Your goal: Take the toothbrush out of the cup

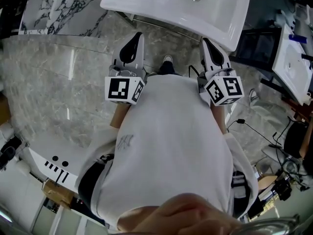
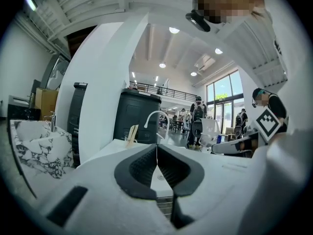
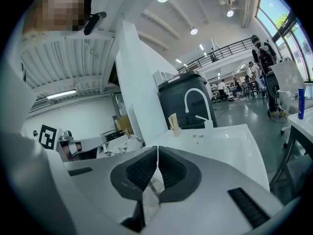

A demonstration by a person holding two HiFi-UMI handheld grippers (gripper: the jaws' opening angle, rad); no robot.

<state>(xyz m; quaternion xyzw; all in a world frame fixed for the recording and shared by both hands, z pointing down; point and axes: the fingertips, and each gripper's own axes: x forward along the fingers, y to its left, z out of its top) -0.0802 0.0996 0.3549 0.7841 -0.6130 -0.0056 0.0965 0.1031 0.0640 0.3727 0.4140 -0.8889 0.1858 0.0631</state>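
Observation:
A small clear cup [image 2: 130,139] with a pale wooden-handled toothbrush [image 2: 132,132] upright in it stands on the far left rim of a white sink [image 2: 225,165], beside a white curved faucet [image 2: 157,119]. The right gripper view shows the same cup [image 3: 174,128], toothbrush [image 3: 173,121] and faucet [image 3: 197,103] at the basin's back. The left gripper [image 2: 156,153] and right gripper [image 3: 157,154] are both shut and empty, well short of the cup. In the head view the left gripper [image 1: 134,40] and right gripper [image 1: 206,45] point side by side at the sink [image 1: 220,13]; the cup is out of sight there.
A black bin [image 2: 137,114] and a white pillar [image 2: 102,92] stand behind the sink. Marble slabs [image 2: 39,148] lie at the left. A second white sink [image 1: 293,58] and cables [image 1: 254,129] are at the right. People stand far off in the hall [image 2: 198,114].

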